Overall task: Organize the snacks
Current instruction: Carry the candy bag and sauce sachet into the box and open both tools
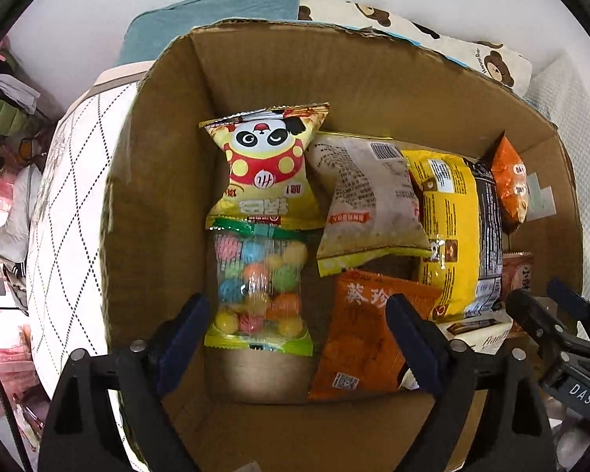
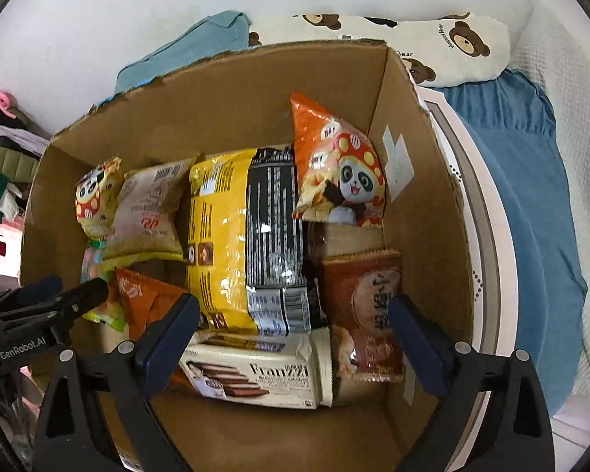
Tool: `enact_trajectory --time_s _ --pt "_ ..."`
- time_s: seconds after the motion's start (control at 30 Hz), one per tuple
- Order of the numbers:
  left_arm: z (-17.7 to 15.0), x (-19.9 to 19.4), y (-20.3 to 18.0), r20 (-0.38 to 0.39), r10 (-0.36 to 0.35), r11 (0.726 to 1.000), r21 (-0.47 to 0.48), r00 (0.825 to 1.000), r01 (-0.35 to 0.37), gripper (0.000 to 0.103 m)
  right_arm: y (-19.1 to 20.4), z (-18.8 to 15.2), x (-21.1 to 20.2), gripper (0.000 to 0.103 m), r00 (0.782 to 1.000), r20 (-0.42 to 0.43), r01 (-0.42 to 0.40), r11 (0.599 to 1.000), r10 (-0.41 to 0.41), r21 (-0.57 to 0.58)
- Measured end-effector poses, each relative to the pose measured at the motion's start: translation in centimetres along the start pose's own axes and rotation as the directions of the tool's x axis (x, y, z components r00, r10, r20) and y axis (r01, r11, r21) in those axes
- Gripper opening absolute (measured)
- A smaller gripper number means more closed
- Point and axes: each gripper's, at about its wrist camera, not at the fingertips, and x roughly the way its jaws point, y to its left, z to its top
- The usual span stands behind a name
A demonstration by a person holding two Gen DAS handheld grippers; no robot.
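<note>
An open cardboard box (image 1: 157,196) holds several snacks. My left gripper (image 1: 298,303) hangs open over its left end, straddling a clear bag of coloured candy balls (image 1: 259,287) and an orange packet (image 1: 358,338); neither pad touches them. Beyond lie a yellow panda packet (image 1: 267,165), a beige packet (image 1: 365,196) and a big yellow-and-black bag (image 1: 452,228). My right gripper (image 2: 294,303) stands open above a white Franzzi biscuit box (image 2: 263,369) and a brown packet (image 2: 365,306), holding nothing. An orange panda packet (image 2: 334,169) leans in the far right corner.
The box sits on a white quilted surface (image 1: 67,204). Behind it lie a teal cloth (image 1: 216,15) and a bear-print pillow (image 2: 452,47); a blue blanket (image 2: 531,196) spreads to the right. Clothes and clutter (image 1: 4,118) crowd the far left.
</note>
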Motion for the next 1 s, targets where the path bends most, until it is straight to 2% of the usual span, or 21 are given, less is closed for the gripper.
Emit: enact_trajectory --time_s 0.23,0.37,0.6,0.87,1.0 --pt "-1.5 -1.4 -0.1 0.045 -0.003 1.0 0.009 0.999 0.003 0.091 0.3 -2.1 -1.3 0.099 0.999 0.03 0.013 1.0 -0.012 -0.017" --pt "-2.7 -2.9 -0.2 0.104 0.018 0.999 0.024 0.994 -0.021 0.091 0.6 -3.1 -2.8 0.099 0.998 0.066 0.017 0.999 -0.015 -0.03" --pt "-4.8 -6.2 -0.9 0.204 0.014 0.999 0.036 0.979 -0.022 0.091 1.2 -5.3 -6.4 0.099 0.988 0.152 0.01 0.999 -0.002 -0.053" --pt "-8.3 -10.4 -1.7 0.296 -0.014 0.999 0.042 0.955 0.002 0.091 1.9 -8.8 -11.2 0.099 0.963 0.268 0.023 0.997 -0.002 -0.078" --pt "-10.4 -12.8 -2.1 0.359 -0.017 0.999 0.047 0.933 0.0 0.091 2.0 -10.7 -13.8 0.099 0.95 0.313 0.011 0.997 0.014 -0.078"
